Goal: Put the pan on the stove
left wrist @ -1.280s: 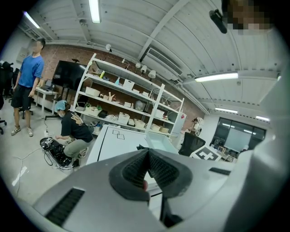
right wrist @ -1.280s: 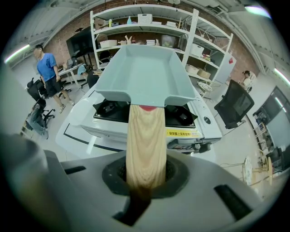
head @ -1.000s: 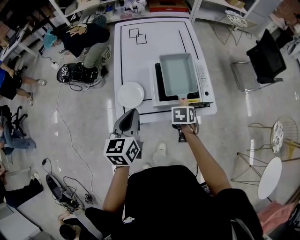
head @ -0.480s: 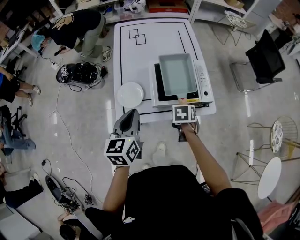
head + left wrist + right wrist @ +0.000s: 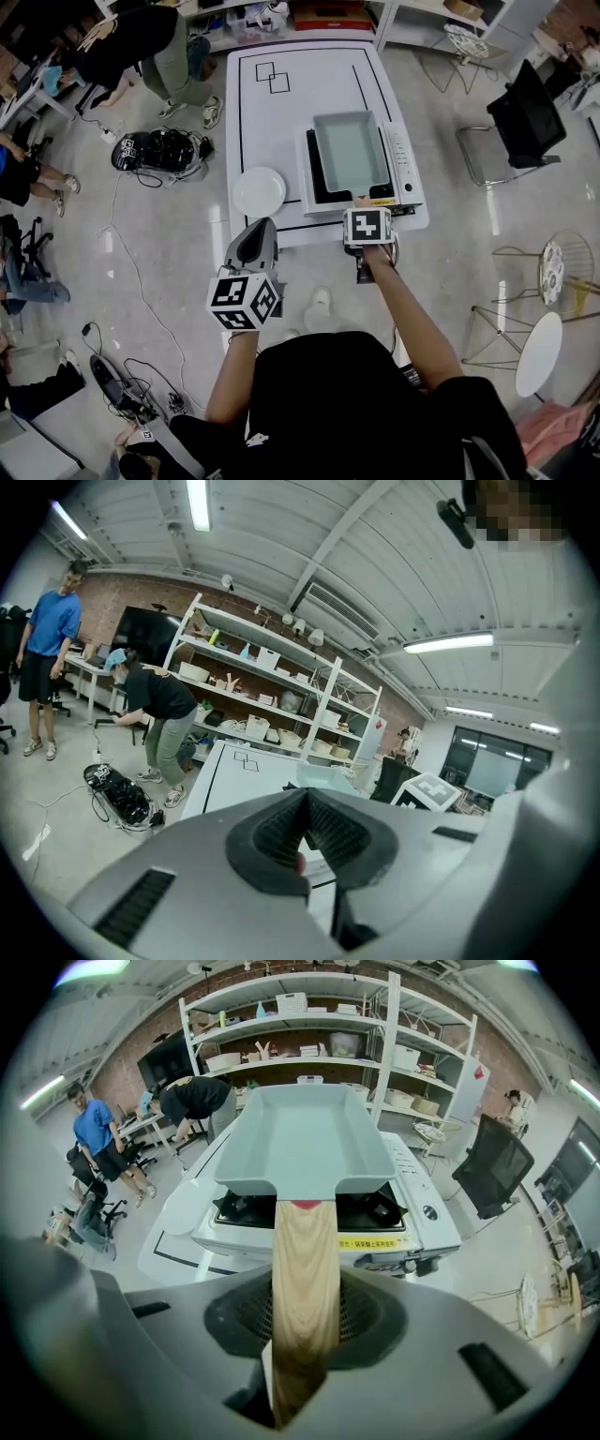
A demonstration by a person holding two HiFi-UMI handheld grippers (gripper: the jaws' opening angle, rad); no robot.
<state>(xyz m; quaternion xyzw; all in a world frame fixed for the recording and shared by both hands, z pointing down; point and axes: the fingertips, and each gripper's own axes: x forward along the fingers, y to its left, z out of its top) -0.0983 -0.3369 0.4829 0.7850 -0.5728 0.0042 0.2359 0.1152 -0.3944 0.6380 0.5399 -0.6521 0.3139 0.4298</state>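
A pale blue-grey rectangular pan [image 5: 352, 150] rests on the white tabletop stove [image 5: 405, 164], over its black burner. The pan's wooden handle [image 5: 305, 1269] points back toward me and lies between the jaws of my right gripper [image 5: 305, 1312]. Those jaws are opening, and a strip of ribbed pad shows on each side of the handle. In the head view the right gripper [image 5: 361, 202] sits at the stove's near edge. My left gripper [image 5: 258, 232] hangs off the table's near left corner, shut and empty, and appears the same in its own view [image 5: 302, 841].
A white plate [image 5: 260, 190] lies on the white table [image 5: 281, 122] left of the stove. People stand near shelves beyond the table. A black chair [image 5: 530, 117] is at the right. Cables and a black bag [image 5: 159, 150] lie on the floor at left.
The pan and both grippers hold their places. A bending person behind the table has moved further left and away.
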